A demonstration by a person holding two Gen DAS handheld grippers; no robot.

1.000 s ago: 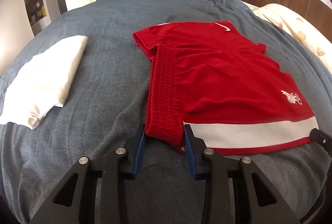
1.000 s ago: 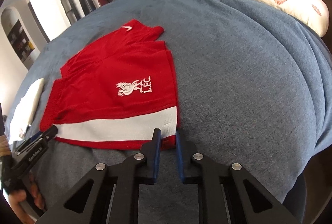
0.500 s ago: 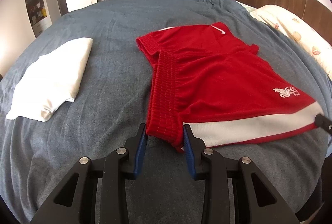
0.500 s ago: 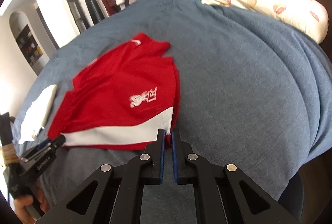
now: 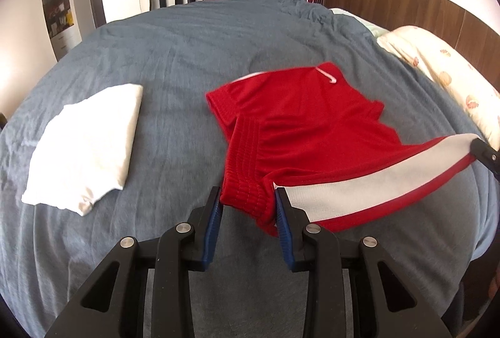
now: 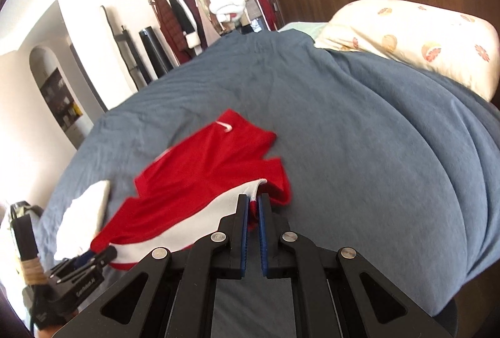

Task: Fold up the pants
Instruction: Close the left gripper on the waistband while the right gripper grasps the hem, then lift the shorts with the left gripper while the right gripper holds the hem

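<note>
Jaws of the left gripper [image 5: 248, 206] are pinched on the bunched waistband corner of the red shorts [image 5: 300, 131], the blue pads pressing the thick elastic from both sides. Jaws of the right gripper [image 6: 253, 206] stand almost fully together, clamped on the thin hem corner where the white side stripe ends. In the left wrist view the right gripper's tip shows at the far right edge, at the end of that stripe, so the two grips sit at opposite ends of the near edge.

That near edge hangs raised and taut between the grippers, while the far part of the shorts, with the small white logo, lies on the grey-blue bed cover [image 6: 359, 150]. The step in hand looks like the lifting stage of a fold: the near long edge is up and ready to be carried over.

Next, I judge, both hands need to travel together away from the person, keeping the stripe edge stretched, and lay it onto the far edge so the corners match before letting go.

A folded white cloth [image 5: 84, 147] lies well apart to the left, and a patterned pillow [image 6: 415, 37] at the bed's head.
</note>
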